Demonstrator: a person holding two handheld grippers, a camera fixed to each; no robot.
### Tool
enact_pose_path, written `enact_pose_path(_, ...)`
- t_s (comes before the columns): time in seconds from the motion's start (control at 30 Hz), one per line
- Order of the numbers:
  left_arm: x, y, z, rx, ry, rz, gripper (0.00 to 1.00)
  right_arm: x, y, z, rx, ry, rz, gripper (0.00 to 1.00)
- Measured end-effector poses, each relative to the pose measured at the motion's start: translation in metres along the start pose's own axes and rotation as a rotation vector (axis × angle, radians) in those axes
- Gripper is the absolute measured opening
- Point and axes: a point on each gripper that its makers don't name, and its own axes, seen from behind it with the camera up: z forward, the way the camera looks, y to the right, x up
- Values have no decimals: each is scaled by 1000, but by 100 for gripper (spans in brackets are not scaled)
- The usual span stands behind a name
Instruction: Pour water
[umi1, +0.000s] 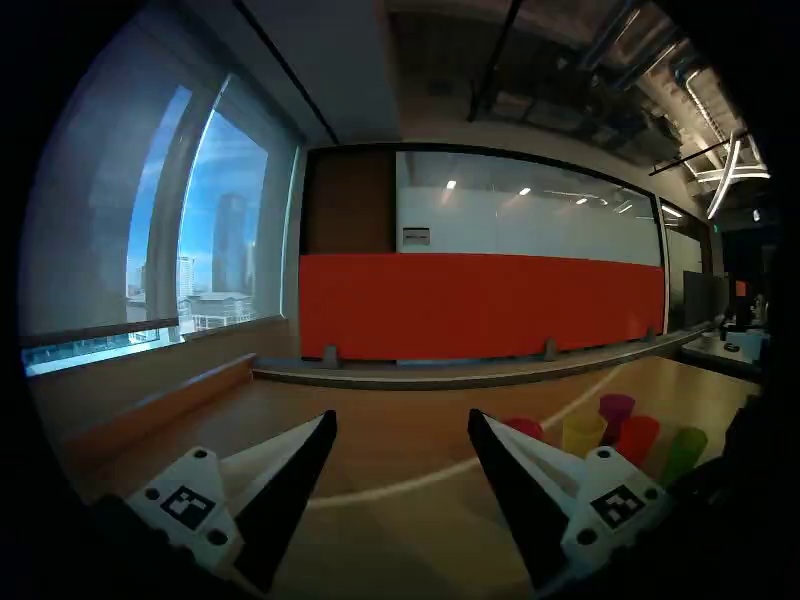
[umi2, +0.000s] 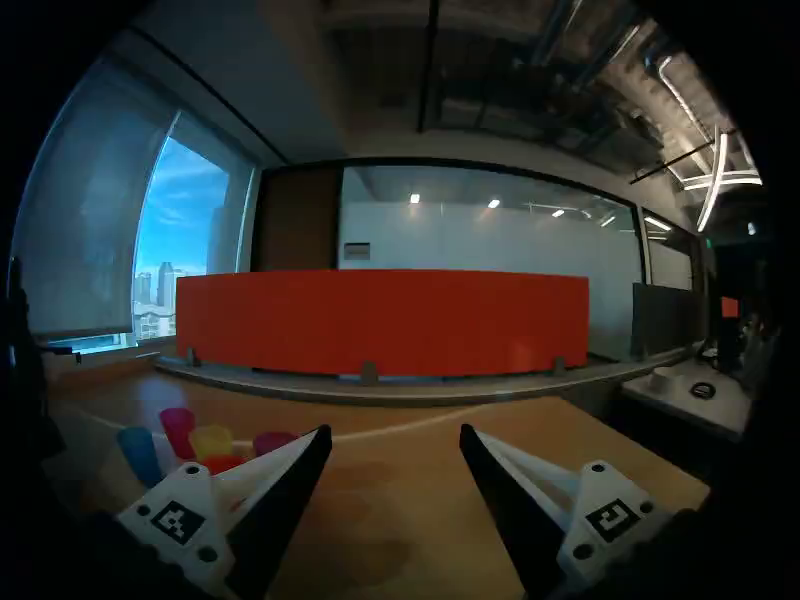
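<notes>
Status: the pour hasn't started, going by what's visible.

- left gripper: claw wide, nothing between the fingers, just bare table ahead of it.
- right gripper: same, spread wide and empty, aimed at open wood.
- The coloured cups stand upright in a tight cluster on the table. In the left gripper view they sit at about 4 o'clock, just past the right finger. In the right gripper view the same cluster is at about 8 o'clock, partly behind the left finger.
- So the cups look to sit between the two grippers, and neither one touches them.
- Can't tell which cup holds water, or whether any does; they're too small and dim to read.
- The orange divider at 12 o'clock is far off and not in play.

Done: nothing I can confirm. Left: pick the source cup, grip it, bring it over a receiving cup, tilt, set it back. My read is that we're at the approach stage.
</notes>
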Motion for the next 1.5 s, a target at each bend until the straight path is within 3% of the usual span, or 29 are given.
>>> enact_pose_path(0.3, 44, 0, 10, -19, -16, 13, 98, 56, -1, 14, 28, 10, 23, 99)
enact_pose_path(0.5, 77, 9, 18, -59, -27, 23, 98, 90, -2, 22, 39, 6, 23, 99)
enact_pose_path(0.7, 99, 20, 25, -108, -23, -7, 98, 100, -6, 26, 59, -4, 26, 99)
enact_pose_path(0.87, 103, 26, 29, -145, -29, -6, 98, 93, -12, 28, 93, -23, 41, 99)
enact_pose_path(1.1, 109, 42, 26, -242, -34, 6, 98, 92, -33, 27, 210, -36, 41, 99)
enact_pose_path(1.3, 108, 66, 18, -357, -52, -7, 98, 95, -61, 20, 338, -46, 19, 99)
enact_pose_path(1.5, 112, 92, 7, -485, -52, -35, 98, 105, -99, 6, 506, -42, 13, 99)
